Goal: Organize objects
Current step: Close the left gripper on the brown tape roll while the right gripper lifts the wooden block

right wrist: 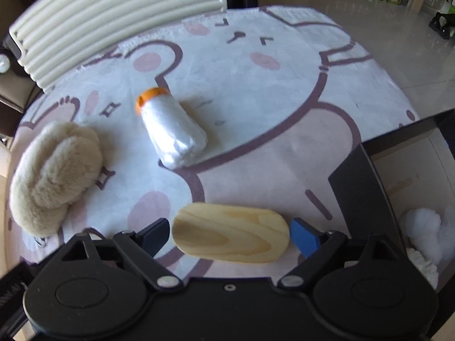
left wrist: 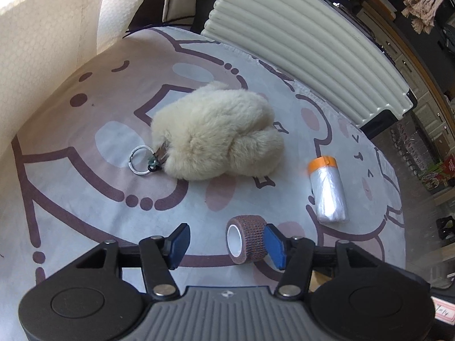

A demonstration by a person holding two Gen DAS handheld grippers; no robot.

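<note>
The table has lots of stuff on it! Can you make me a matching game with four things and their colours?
Things:
1. fluffy keychain
2. bandage roll
3. bag roll's cap
4. oval block

Colours:
A. orange
B. light wood
C. cream
D. reddish brown

Pairs: 1-C, 2-D, 3-A, 4-B
</note>
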